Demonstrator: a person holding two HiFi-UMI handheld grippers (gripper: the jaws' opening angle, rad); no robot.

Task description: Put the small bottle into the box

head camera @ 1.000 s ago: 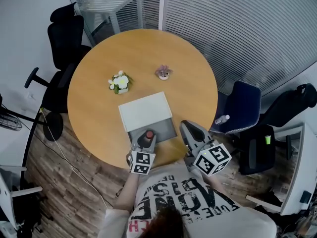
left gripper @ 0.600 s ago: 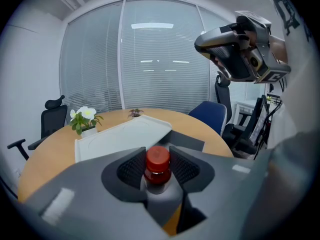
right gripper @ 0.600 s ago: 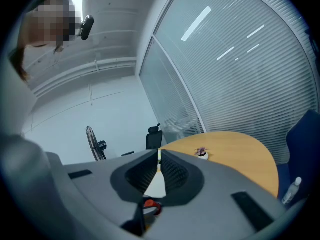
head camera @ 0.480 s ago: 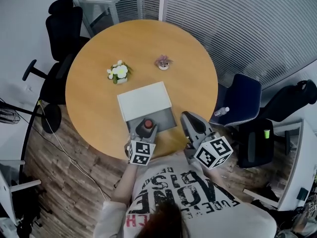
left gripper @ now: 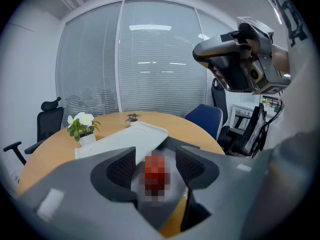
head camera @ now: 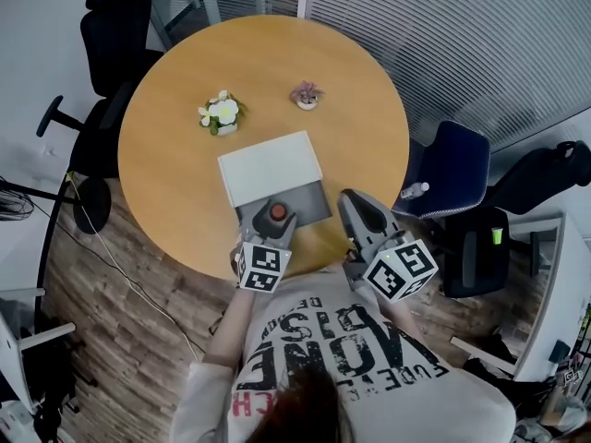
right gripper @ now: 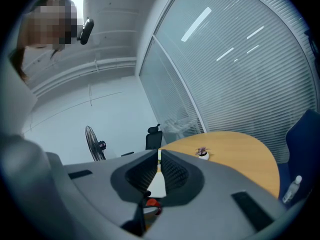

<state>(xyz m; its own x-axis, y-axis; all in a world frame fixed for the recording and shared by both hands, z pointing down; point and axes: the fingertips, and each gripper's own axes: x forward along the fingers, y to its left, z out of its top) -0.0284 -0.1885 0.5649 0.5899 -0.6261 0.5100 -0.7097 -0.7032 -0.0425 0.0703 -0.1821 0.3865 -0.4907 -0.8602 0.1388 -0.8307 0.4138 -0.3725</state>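
The bottle [head camera: 276, 213], red-capped, stands in the open near end of the box [head camera: 310, 199], close to the tabletop's [head camera: 175, 155] near edge. The left gripper's [left gripper: 155, 160] fingers [left gripper: 122, 166] flank it with gaps on both sides; they have just been opening. A white lid [head camera: 270, 167] covers the box's far part. To the right, the right gripper [right gripper: 159, 164] has its fingers together and holds nothing. Flowers [head camera: 220, 113] and a small plant [head camera: 306, 94] sit farther off.

Office: swivel chairs [head camera: 115, 35], round meeting table [head camera: 166, 155], blinded glass partitions [head camera: 480, 44]
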